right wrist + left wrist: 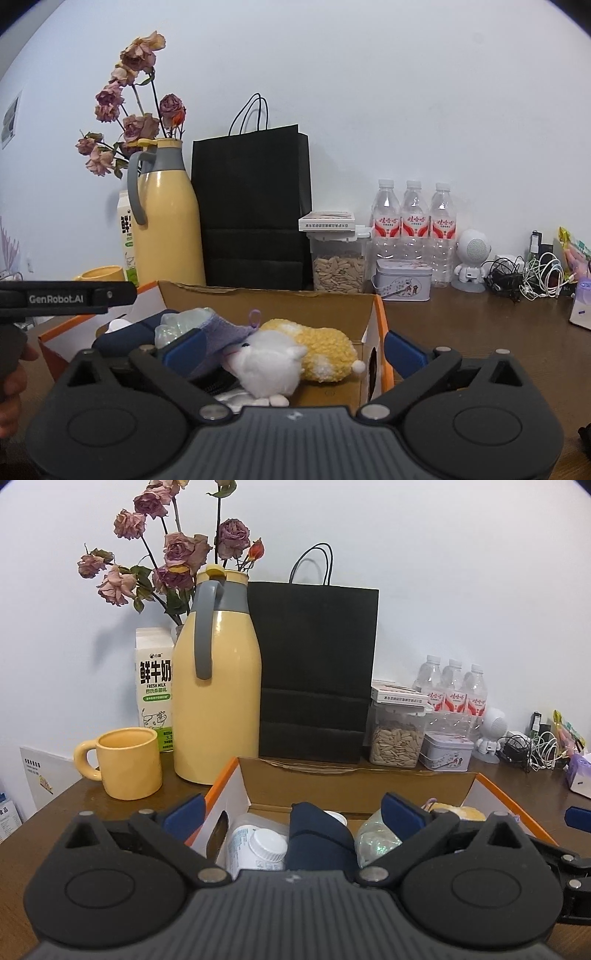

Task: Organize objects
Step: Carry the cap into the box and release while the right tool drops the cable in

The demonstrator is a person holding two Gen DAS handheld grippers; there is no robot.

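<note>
An open cardboard box (332, 779) with orange edges sits on the brown table; it also shows in the right wrist view (266, 299). Inside lie a white pill bottle (258, 849), a dark blue pouch (317, 838), a shiny plastic bag (373, 840), a white plush cat (269, 360), a yellow plush (325, 350) and a purple cloth (221, 328). My left gripper (293, 814) is open and empty above the box's near left part. My right gripper (293, 345) is open and empty, with the plush toys between its fingers but not touched.
Behind the box stand a yellow mug (125, 762), a milk carton (153, 686), a yellow thermos jug (218, 679), dried roses (166, 557), a black paper bag (314, 672), a seed jar (397, 738), a tin (447, 751), three water bottles (413, 218), a white speaker figure (472, 258) and tangled cables (528, 277).
</note>
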